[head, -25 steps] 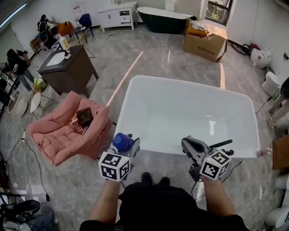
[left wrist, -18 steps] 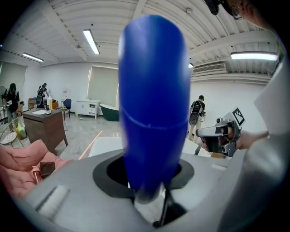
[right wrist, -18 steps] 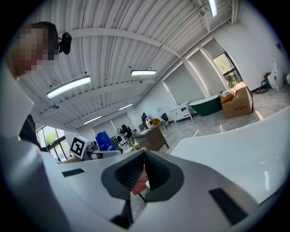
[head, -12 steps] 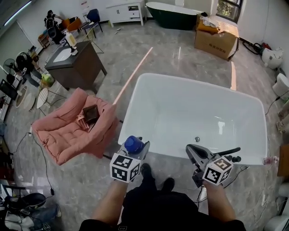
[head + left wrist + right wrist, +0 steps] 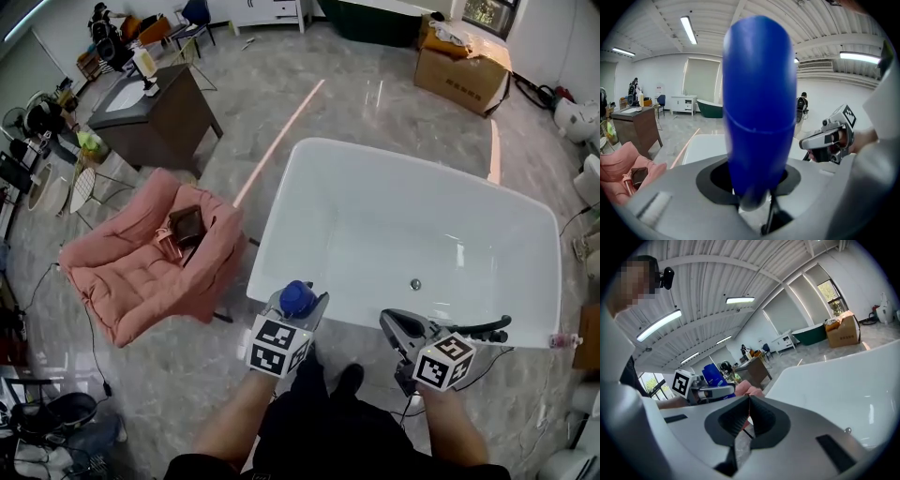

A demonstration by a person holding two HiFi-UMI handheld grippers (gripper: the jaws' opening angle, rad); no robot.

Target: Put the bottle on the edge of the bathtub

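Observation:
A blue bottle [image 5: 298,298] stands upright between the jaws of my left gripper [image 5: 302,304], which is shut on it, just over the near left corner of the white bathtub [image 5: 274,234]. In the left gripper view the bottle [image 5: 759,103] fills the middle, with the tub [image 5: 701,145] behind it. My right gripper [image 5: 401,328] hovers by the tub's near rim, to the right of the bottle. Its jaws meet at the tips with nothing between them [image 5: 749,398]. The right gripper view shows the bottle [image 5: 711,375] off to the left.
A pink armchair [image 5: 141,272] sits on the floor left of the tub. Behind it stands a dark wooden cabinet [image 5: 155,117]. A cardboard box [image 5: 464,61] lies beyond the tub. The tub's drain [image 5: 414,284] shows near the front wall.
Both grippers have sunk toward the tub's near rim. The bottle stays in the left gripper.

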